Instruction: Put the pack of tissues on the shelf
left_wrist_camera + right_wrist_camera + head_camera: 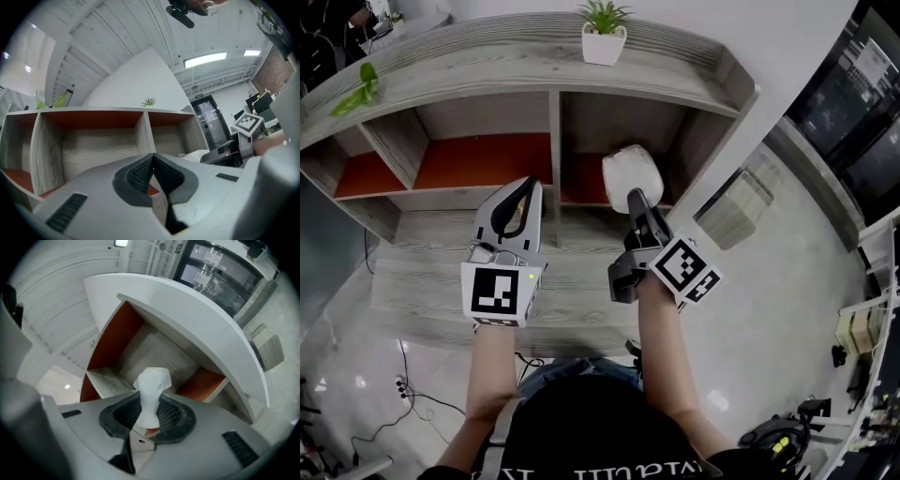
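The right gripper (148, 414) is clamped on a soft white pack of tissues (152, 380), which is held up before the right-hand compartment of the grey wood-grain shelf (555, 122) with orange-red boards. The left gripper (152, 159) is closed on nothing, beside the right one. A green plant in a white pot (604, 36) is set on top of the shelf.

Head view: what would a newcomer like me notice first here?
A white pack of tissues is pinched in the right hand-held gripper, in front of the right-hand compartment of the wooden shelf with its orange-red panels. A small potted plant stands on the shelf's top, and the left hand-held gripper is shut on nothing.
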Motion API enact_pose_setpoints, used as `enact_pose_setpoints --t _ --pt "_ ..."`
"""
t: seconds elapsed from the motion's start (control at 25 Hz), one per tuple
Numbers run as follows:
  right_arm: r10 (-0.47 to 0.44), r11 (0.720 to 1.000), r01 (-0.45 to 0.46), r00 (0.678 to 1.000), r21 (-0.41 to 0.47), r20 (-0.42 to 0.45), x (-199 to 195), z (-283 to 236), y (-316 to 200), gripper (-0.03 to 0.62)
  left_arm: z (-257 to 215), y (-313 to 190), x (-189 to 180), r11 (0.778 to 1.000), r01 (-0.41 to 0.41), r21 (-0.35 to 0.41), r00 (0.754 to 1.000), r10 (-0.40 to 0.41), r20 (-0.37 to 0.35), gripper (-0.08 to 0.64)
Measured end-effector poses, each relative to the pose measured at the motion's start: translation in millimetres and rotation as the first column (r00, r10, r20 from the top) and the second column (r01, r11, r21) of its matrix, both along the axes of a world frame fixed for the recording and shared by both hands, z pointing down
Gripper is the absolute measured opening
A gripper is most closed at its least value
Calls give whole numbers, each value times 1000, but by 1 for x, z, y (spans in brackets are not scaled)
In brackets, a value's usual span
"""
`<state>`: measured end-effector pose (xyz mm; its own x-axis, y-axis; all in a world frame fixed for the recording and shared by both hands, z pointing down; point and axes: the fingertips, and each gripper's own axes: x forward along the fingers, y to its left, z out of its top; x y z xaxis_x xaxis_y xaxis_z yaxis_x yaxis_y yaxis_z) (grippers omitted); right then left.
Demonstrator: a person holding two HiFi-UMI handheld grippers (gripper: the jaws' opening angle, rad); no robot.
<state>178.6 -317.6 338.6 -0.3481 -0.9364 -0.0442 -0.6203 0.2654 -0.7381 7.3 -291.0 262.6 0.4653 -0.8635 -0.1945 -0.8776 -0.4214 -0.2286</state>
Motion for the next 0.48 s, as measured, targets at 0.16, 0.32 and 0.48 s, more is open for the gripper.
enact_pose_setpoints --t 0.16,0.32,0.48 --pt "-14 999 18 991 -30 135 3 12 -9 97 0 -3 2 1000 15 5 1000 -15 6 11" --pt "-24 997 37 977 -61 212 2 24 -18 97 -2 -4 4 1000 23 11 1000 -23 11 12" --pt "-23 996 47 952 -72 304 1 29 -28 95 -3 -7 3 999 34 19 999 -34 24 12"
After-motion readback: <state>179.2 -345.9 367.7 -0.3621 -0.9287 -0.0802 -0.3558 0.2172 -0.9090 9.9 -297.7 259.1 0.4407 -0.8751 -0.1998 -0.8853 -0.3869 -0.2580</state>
